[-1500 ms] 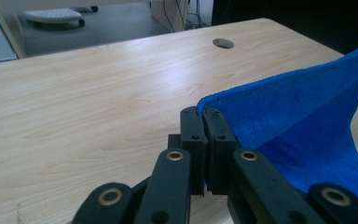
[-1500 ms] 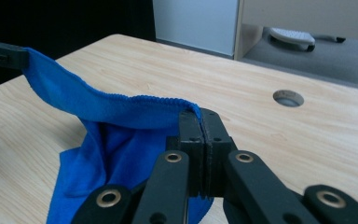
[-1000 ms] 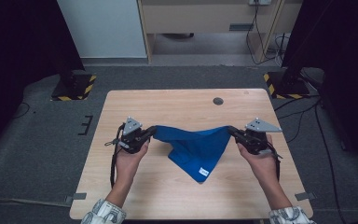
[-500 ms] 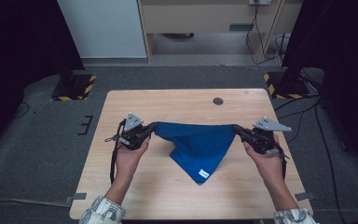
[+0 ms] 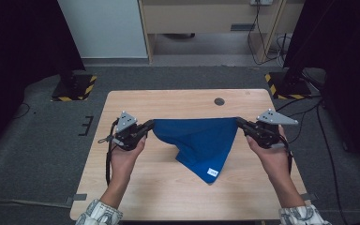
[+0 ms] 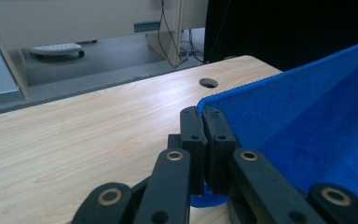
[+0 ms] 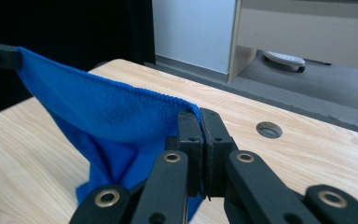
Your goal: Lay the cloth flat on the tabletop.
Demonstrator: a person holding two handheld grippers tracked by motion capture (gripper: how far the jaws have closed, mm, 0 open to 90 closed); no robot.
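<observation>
- Blue cloth hanging stretched between two grippers above the middle of the wooden table, top edge pulled nearly straight and level
- Drooping below that edge into a loose point toward the person's side, lower tip with a small white label lying on or just over the tabletop; cannot tell which
- Being pinched at its left corner by the left gripper, jaws pressed together with only the cloth's edge between them, seen close in the left gripper view
- Being pinched at its right corner by the right gripper, jaws likewise closed tight on the hem
- Sitting well short of the round hole near the table's far edge
</observation>
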